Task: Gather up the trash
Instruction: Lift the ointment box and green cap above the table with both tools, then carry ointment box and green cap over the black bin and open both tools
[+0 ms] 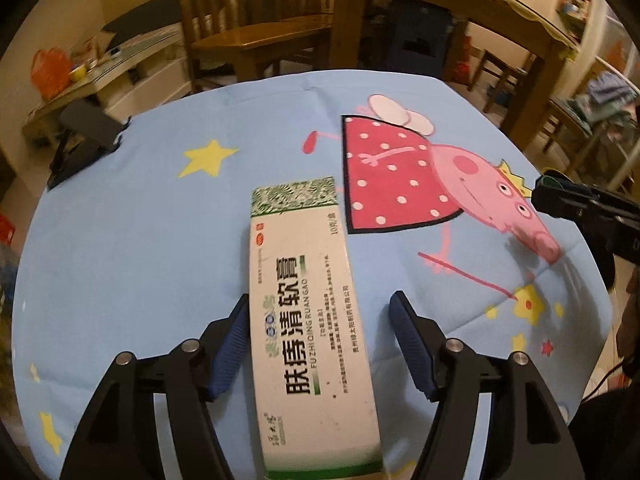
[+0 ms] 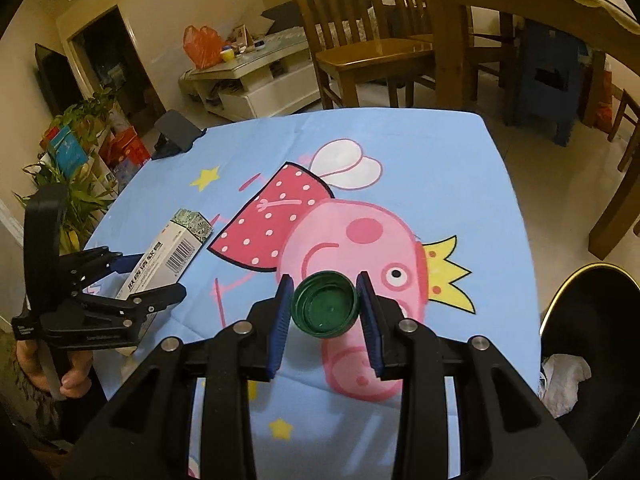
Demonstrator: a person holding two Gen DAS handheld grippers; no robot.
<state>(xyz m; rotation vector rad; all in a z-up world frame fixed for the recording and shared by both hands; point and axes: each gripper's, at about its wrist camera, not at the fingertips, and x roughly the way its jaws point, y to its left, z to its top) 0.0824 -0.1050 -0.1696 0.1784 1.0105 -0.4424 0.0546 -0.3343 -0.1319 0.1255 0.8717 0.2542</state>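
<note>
1. A long white-and-green cardboard ointment box was seen lying flat near the left edge of the blue cartoon-print tablecloth, between the spread pads of the left gripper; only the left pad appeared to touch it.
2. A round dark-green plastic bottle cap was framed, open side showing, between the parted pads of the right gripper; contact could not be judged.
3. A black bin holding crumpled white paper was seen beside the right edge.

Lying on the cartoon-cloth counter: a medicine box near-left, a black stand sitting far-left.
</note>
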